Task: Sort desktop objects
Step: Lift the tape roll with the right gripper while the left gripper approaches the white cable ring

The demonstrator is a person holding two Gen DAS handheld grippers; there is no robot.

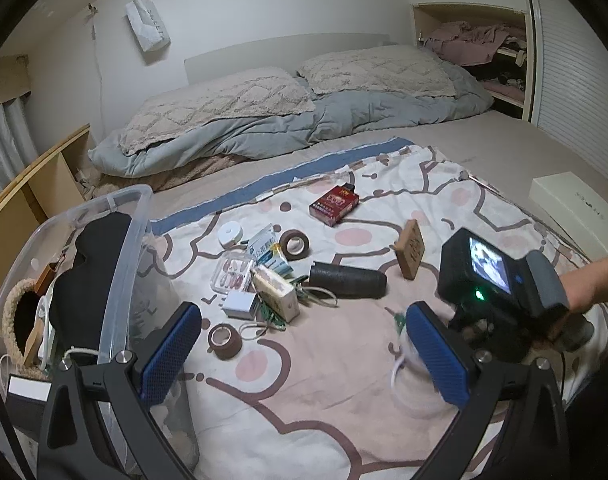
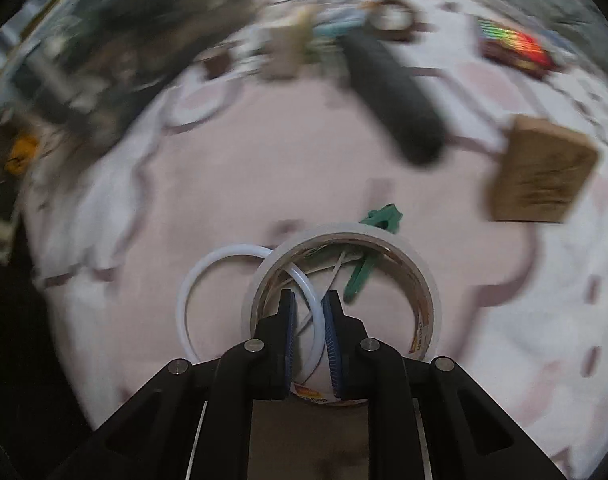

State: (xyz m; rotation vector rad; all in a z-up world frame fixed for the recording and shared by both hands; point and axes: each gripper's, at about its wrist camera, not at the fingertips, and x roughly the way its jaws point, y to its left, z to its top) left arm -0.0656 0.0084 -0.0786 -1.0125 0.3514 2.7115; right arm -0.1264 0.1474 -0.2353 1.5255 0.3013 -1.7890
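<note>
The right tool (image 2: 308, 300) had its pads nearly together, clamped on the white ring (image 2: 239, 254) that overlapped the clear tape roll (image 2: 392, 240) on the patterned sheet (image 2: 263, 184) of the bed. The left tool (image 1: 301, 350) stood wide open and empty beside the clear bin (image 1: 123, 240)

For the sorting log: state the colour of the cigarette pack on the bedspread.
Red, with lighter print on its face; the cigarette pack shows best in the left wrist view.
</note>
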